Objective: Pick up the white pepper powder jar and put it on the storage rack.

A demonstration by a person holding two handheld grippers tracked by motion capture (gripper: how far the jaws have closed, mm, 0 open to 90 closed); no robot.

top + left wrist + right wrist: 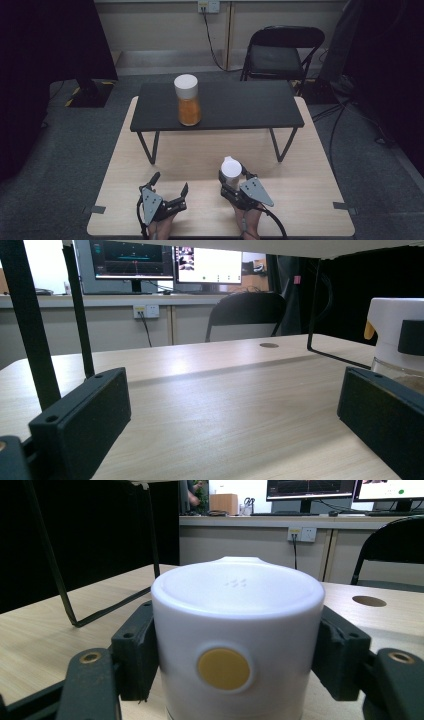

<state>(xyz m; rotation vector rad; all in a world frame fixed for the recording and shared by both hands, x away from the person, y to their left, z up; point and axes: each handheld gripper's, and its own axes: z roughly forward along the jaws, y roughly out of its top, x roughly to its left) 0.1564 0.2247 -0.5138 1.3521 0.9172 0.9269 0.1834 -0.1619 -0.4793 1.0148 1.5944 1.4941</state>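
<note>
Right gripper view: tongs (235, 660) around white-capped jar (235, 630)

Grey carpet (60, 150) surrounds the light wooden table (310, 165), with a black folding chair (280, 52) at one o'clock and a wall socket (208, 6) at twelve.

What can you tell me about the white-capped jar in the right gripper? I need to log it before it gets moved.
The jar stands upright on the light wooden table, in front of the black shelf. Its wide white cap looks like smooth plastic, with a round yellow dot on the side and a small lip at the back. Below the cap is a clear body. The right gripper is shut on the cap, one black pad pressing each side.
</note>
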